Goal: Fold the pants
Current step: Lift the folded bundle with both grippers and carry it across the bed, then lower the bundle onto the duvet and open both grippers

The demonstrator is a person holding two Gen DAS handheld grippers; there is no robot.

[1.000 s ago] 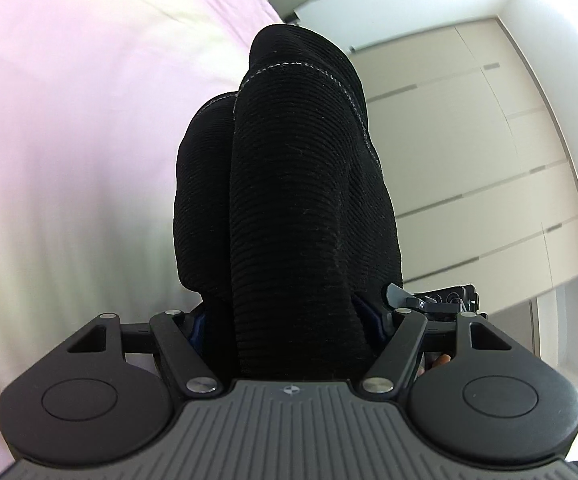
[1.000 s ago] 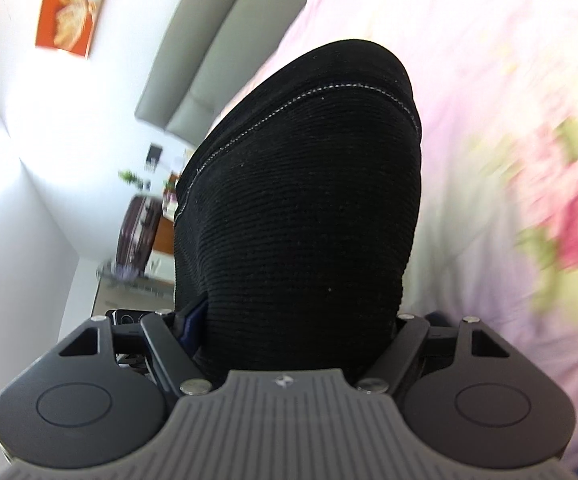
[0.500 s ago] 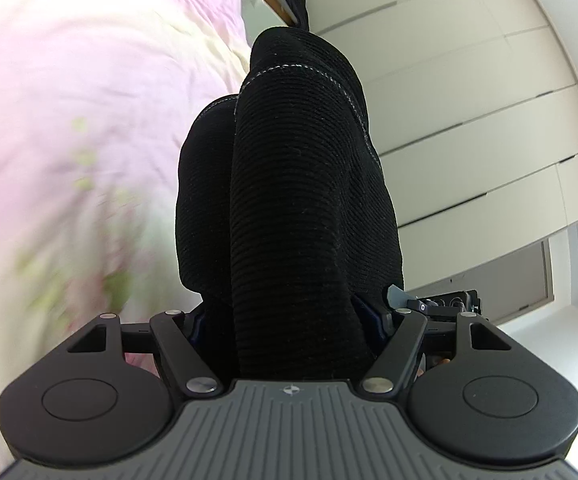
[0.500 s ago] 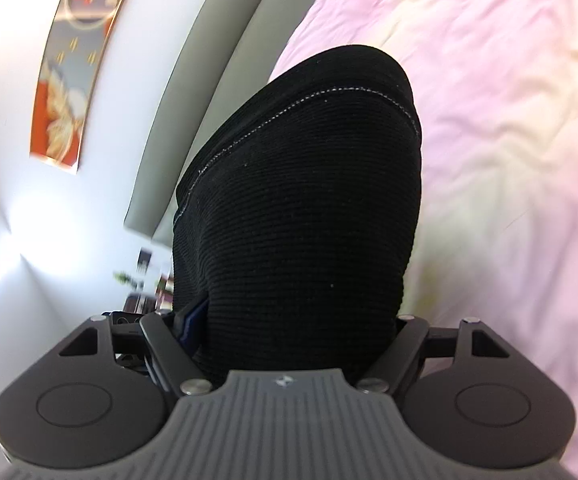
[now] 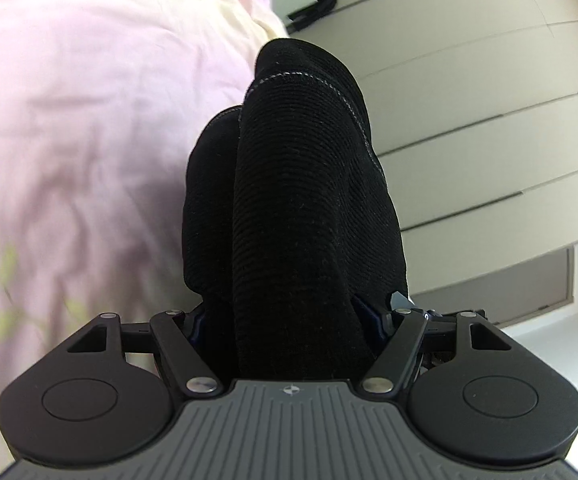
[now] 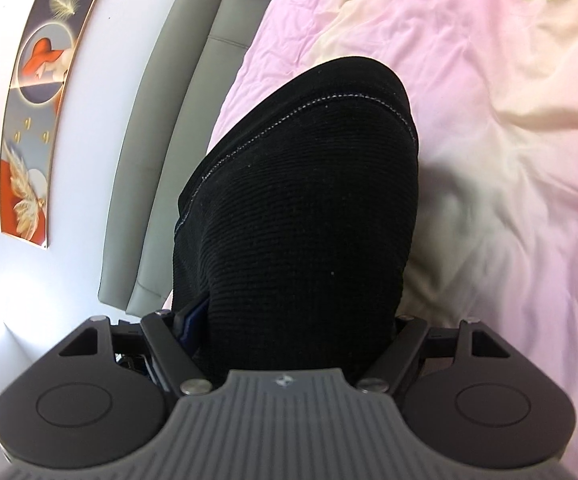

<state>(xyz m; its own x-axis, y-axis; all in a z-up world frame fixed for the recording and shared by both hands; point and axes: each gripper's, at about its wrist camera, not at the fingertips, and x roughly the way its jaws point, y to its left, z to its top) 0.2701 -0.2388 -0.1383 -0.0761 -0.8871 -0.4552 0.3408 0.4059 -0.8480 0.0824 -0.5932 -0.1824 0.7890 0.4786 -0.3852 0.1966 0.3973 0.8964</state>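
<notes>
While bunched black cloth fills both views, left gripper clenched on pants; right gripper clenched on same pants. Pants held up above pink bedspread. Grey headboard, wall picture beyond bedspread.

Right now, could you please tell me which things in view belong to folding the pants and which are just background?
Belongs to the job:
black ribbed knit pants, clamped in the left hand-held gripper and the right hand-held gripper
pink floral bedspread

Just background:
orange framed wall picture
grey padded headboard
beige panelled wardrobe
</notes>
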